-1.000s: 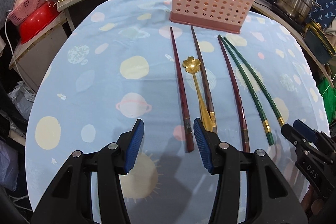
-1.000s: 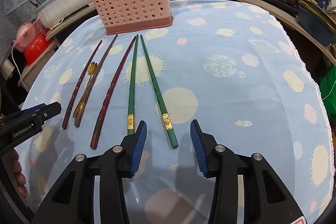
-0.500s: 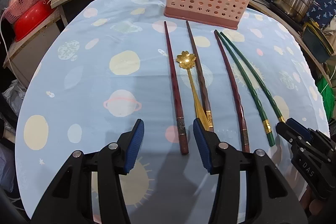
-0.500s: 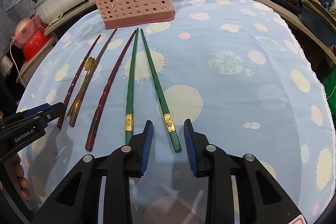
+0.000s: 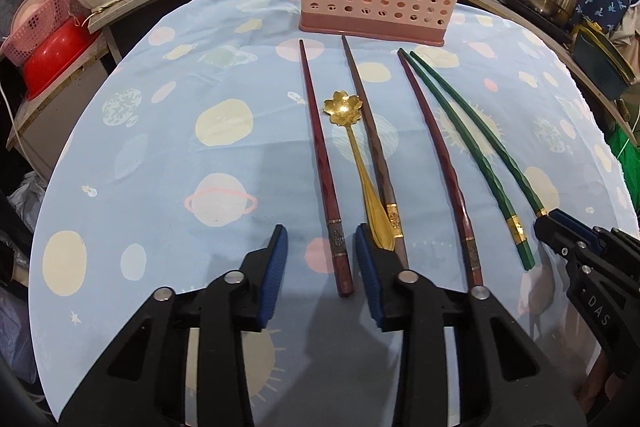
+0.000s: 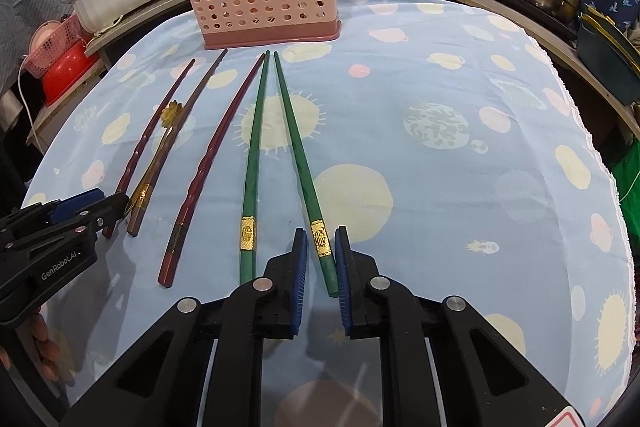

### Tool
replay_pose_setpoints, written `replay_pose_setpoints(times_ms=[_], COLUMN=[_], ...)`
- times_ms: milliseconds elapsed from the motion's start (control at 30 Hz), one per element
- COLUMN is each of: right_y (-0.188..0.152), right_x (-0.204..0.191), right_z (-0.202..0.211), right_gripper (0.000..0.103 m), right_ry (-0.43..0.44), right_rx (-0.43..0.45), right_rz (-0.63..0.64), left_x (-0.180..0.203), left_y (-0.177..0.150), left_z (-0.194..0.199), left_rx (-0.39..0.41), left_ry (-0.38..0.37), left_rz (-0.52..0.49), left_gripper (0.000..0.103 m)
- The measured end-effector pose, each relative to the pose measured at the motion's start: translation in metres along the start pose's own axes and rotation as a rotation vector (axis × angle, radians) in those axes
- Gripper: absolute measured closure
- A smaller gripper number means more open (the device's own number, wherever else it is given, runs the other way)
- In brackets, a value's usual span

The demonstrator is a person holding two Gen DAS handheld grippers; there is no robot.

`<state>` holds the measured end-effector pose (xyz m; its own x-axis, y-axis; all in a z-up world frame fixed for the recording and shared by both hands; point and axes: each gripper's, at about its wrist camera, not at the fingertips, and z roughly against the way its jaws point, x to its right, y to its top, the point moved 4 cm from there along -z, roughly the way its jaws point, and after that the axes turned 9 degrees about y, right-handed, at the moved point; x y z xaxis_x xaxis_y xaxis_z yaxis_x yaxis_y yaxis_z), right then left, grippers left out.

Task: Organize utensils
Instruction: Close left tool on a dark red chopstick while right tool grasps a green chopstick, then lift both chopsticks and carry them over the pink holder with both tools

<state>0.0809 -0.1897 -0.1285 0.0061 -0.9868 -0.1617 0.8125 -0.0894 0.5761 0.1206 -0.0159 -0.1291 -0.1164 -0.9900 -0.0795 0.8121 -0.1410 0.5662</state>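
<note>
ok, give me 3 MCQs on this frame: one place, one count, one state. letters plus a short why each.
1. Where does the gold spoon lie?
A. inside the pink caddy
B. between two dark red chopsticks
C. right of the green chopsticks

2. How many green chopsticks lie on the cloth?
A. one
B. two
C. four

3. How does the right hand-held gripper stand?
A. wide open, off to the side
B. nearly shut around the end of a green chopstick
C. shut on the spoon

Answers:
1 B: the left wrist view shows the spoon flanked by a red chopstick on each side, its handle against the right one.
2 B: two green sticks lie side by side in the right wrist view.
3 B: the pads flank the chopstick's end, a narrow gap showing.
</note>
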Motion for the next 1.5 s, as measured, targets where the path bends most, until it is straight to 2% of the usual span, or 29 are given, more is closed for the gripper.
replay_pose_setpoints(times_ms=[167,267,533,900,1167,1500], right_y=[-0.002,-0.004,-0.015,-0.017,0.006,0.052], right_x=[-0.001,-0.001,-0.001,-0.003,-0.009,-0.02], right_z=[0.002,0.004,0.017,0.062,0.113,0.166], right_gripper=[0.093,0.094,0.095,0.095,0.096,0.096], right_ry=[0.007,0.013,0.033,0.06,0.077,0.097], right_rx=[-0.004,-0.007,-0.013,0.042,0.148,0.28], right_rz=[0.0,-0.004,-0.02,-0.039,-0.022,0.02], left_x=[0.001,0.001,-0.008,-0.032,-0.047,-0.057], left_y=[-0.002,-0.004,-0.009,-0.003,0.019,0.062], left_z=[0.002,0.004,0.015,0.06,0.107,0.163], left_rx=[0.002,0.001,-0.012,0.062,0.158,0.289], left_ry=[-0.018,-0.024,-0.049,-0.05,-0.065,-0.08], left_rz=[-0.004,-0.004,0.025,0.067,0.1,0.112], left_gripper=[0.09,0.095,0.096,0.096,0.096,0.096])
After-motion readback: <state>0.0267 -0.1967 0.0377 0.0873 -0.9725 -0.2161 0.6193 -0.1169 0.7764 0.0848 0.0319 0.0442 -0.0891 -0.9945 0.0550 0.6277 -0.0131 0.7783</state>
